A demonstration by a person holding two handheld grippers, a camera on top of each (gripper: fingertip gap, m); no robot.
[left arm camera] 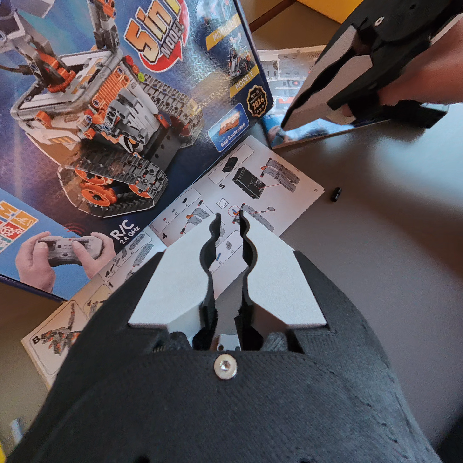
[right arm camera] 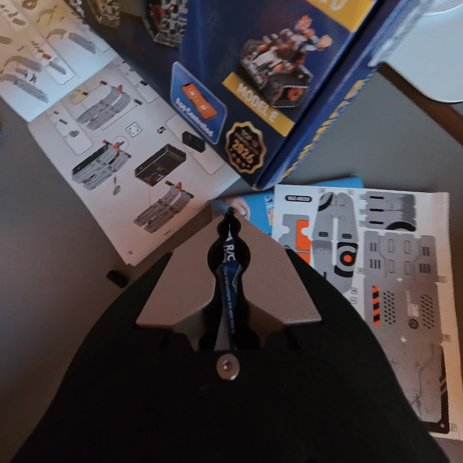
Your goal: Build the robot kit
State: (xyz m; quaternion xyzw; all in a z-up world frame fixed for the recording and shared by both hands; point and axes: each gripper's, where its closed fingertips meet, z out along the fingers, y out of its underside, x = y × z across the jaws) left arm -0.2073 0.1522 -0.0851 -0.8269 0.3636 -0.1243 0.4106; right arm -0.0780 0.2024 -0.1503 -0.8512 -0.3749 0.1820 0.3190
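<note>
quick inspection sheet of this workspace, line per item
surface: grey table, mostly bare on one side
job's things: blue toy box; open instruction sheet partly under it; sticker sheet flat
clutter: small black part lying alone on the table
grippers: left gripper open above the instruction sheet; right gripper shut on a thin blue booklet
cables: nothing seen
surroundings: yellow surface beyond the table edge; white rounded object, unclear what

My left view is sharp and evenly lit — soft shadows on the surface (left arm camera: 375,225). My right view is dimmer, motion-blurred — edges bowed by fisheye.
</note>
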